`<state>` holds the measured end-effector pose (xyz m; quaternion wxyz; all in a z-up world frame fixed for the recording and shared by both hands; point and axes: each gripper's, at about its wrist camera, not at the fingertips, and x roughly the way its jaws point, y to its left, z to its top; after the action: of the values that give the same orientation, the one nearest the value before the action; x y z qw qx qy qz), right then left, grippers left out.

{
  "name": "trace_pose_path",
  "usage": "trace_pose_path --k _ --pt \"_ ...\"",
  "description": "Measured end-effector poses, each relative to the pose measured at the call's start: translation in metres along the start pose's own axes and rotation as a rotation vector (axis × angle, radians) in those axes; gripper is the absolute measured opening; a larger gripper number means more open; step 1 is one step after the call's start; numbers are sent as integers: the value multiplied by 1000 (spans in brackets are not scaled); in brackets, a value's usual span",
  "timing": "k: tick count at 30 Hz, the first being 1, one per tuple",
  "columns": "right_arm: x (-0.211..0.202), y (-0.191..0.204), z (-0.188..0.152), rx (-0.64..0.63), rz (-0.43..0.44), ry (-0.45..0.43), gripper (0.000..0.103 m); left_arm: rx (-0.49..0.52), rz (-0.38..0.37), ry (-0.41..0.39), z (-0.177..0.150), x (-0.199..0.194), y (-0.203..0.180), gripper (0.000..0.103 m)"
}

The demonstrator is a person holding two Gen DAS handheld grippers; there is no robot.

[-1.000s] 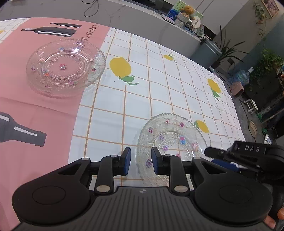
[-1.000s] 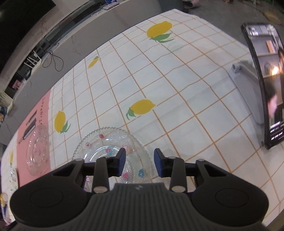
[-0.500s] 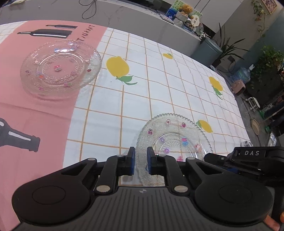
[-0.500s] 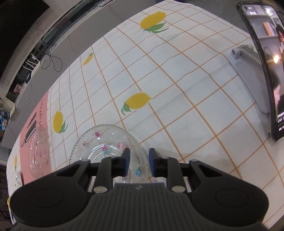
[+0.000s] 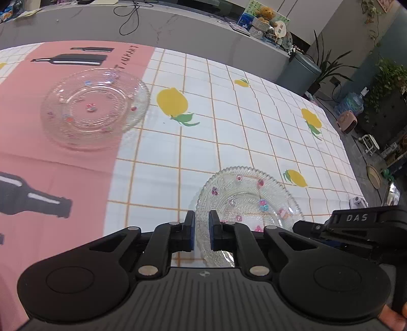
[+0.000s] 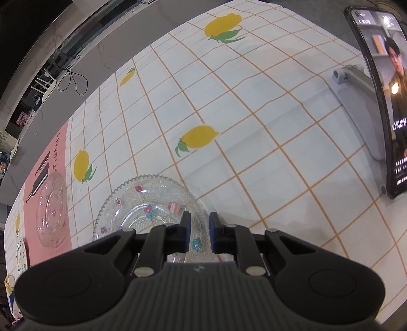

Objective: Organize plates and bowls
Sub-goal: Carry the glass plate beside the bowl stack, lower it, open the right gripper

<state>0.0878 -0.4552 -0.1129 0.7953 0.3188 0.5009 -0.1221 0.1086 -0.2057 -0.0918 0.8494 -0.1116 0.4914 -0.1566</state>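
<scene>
A clear glass plate with coloured flower dots (image 5: 249, 201) (image 6: 142, 203) lies on the lemon-print tablecloth close in front of both grippers. My left gripper (image 5: 202, 224) has its jaws closing, and the pads pinch the plate's left rim. My right gripper (image 6: 199, 224) is shut on the opposite rim of that plate; its black body (image 5: 356, 224) shows in the left wrist view. A second, larger clear glass plate (image 5: 94, 109) (image 6: 52, 208) rests untouched on the pink cloth, further back to the left.
A phone (image 6: 381, 101) stands on a grey holder (image 6: 356, 84) at the table's right. A patterned dish (image 6: 20, 254) lies at the far left edge. Behind the table runs a grey counter (image 5: 178, 23) with cables and boxes.
Both pairs of jaws have closed from wider apart down onto the near plate's rim. Both views have edged slightly nearer the plate.
</scene>
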Motion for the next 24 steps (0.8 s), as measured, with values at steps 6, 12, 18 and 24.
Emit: trace_pose_path --k 6,12,18,24 --pt "-8 14 -15 -11 64 38 13 -45 11 -31 -1 -31 20 10" --pt "-16 39 -44 -45 104 67 13 -107 46 -72 -16 -66 48 10" --pt "-20 56 -80 -93 124 84 13 -150 62 -67 -37 -91 76 10" --pt "-26 64 -106 -149 122 91 13 -155 91 -58 -60 -105 87 10"
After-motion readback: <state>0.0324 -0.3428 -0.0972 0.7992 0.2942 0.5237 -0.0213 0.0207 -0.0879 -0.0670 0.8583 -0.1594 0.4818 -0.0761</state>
